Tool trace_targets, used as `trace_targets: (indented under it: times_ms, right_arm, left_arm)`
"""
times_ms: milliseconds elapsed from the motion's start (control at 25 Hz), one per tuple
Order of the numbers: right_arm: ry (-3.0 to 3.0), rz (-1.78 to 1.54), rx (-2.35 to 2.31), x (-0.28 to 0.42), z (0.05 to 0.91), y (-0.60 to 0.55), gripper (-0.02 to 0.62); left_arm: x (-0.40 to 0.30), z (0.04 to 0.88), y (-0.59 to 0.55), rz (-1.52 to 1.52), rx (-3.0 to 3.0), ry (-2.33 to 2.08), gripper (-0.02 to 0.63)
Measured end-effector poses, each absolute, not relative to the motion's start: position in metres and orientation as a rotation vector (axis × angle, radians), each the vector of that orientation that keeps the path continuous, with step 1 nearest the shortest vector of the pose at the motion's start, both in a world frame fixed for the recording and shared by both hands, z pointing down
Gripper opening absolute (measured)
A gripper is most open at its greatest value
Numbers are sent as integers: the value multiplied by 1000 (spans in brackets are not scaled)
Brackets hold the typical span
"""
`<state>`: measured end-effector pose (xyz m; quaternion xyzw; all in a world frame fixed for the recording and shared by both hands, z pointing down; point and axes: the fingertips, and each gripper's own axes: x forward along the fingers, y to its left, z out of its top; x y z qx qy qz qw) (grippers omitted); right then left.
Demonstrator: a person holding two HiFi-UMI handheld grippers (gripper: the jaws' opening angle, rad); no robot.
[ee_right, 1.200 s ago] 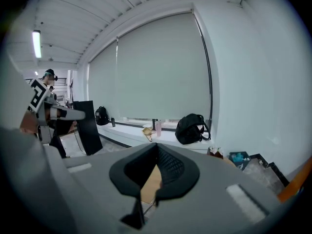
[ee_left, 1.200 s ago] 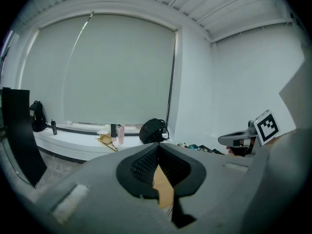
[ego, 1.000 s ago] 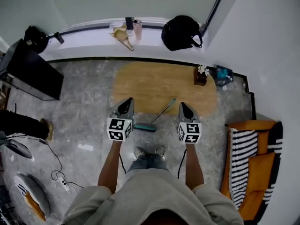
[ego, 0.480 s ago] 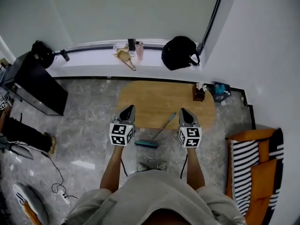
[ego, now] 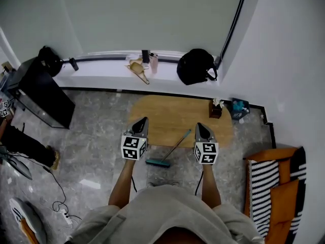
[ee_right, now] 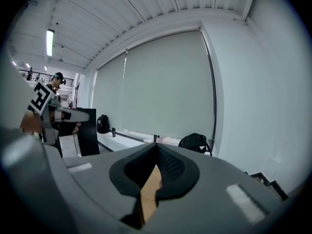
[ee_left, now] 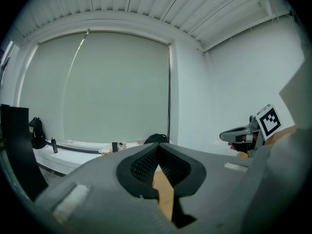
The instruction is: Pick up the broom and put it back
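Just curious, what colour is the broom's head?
The broom's head is teal, best seen in the head view.

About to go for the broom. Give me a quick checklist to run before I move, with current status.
1. Broom in sight: ok, on the floor, between the two grippers in the head view, handle running toward the table.
2. Left hand-held gripper empty: ok, nothing between its jaws.
3. Right hand-held gripper empty: ok, nothing between its jaws.
4. Jaws open for a grasp: not ok, both are shut.
5. Broom's storage spot identified: cannot tell.
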<state>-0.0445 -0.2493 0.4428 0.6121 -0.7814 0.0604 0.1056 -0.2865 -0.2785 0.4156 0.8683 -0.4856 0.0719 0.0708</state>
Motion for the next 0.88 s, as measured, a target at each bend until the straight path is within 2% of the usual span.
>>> trace_targets:
  times_ms: [880]
  right_arm:
    - [-2289,192,1797,-49,447,-231,0]
  left_arm:
    - [-289,410,-265,200,2624,-1458,-2]
